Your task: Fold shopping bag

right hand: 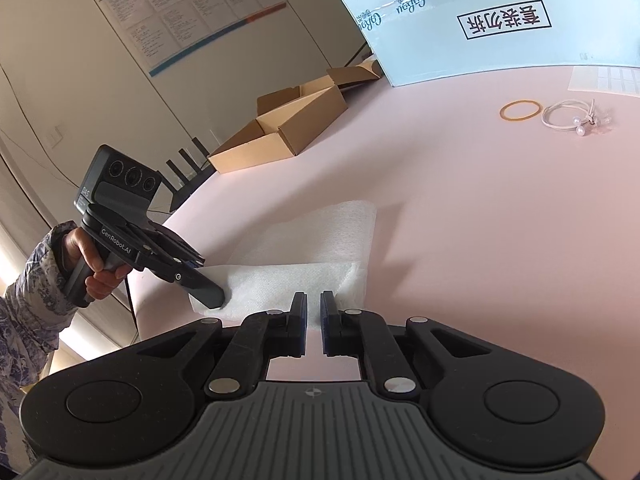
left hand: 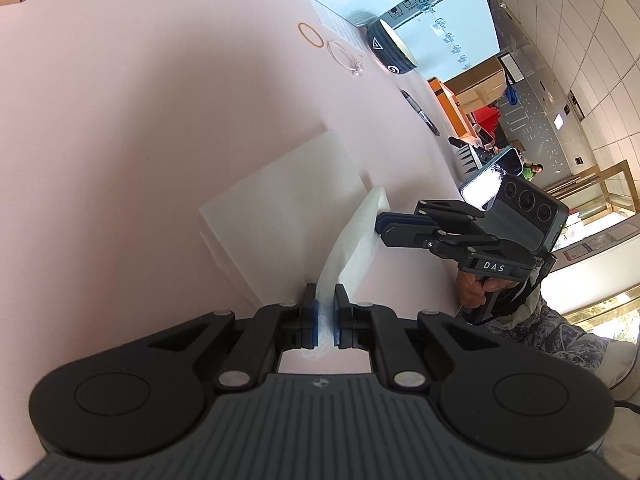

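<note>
One white shopping bag (left hand: pixel 288 184) of thin, finely dimpled non-woven fabric lies on the smooth pale pink tabletop (left hand: pixel 120 140), folded into a flat rectangle with one long edge lifted into a raised flap. The left gripper (left hand: pixel 326 312) has its black fingers, lined with blue pads, closed on that lifted flap; white fabric passes between them. The right gripper (right hand: pixel 314 312) has its fingers drawn nearly together at the bag's near edge, and in the left wrist view they are pinched on the flap's far end, so it grips the bag too. Each gripper is held by one hand (right hand: pixel 94 268) in a patterned blue and white sleeve (right hand: pixel 28 304).

Beyond the bag from the left gripper stand one dark round bowl (left hand: pixel 390 50) with white markings and a pale inside, contents not visible, and one dark pen (left hand: pixel 420 112) lying flat. Farther past the bag lie one thin tan rubber band (right hand: pixel 520 111), one white cord loop (right hand: pixel 568 118) bearing two small pearl-like beads, and one sheet of white labels (right hand: pixel 604 79). Behind these stands one large light blue carton (right hand: pixel 500 20) with printed lettering. To the bag's left in the right wrist view sit open, shallow brown cardboard boxes (right hand: pixel 292 124); nothing shows inside them.
</note>
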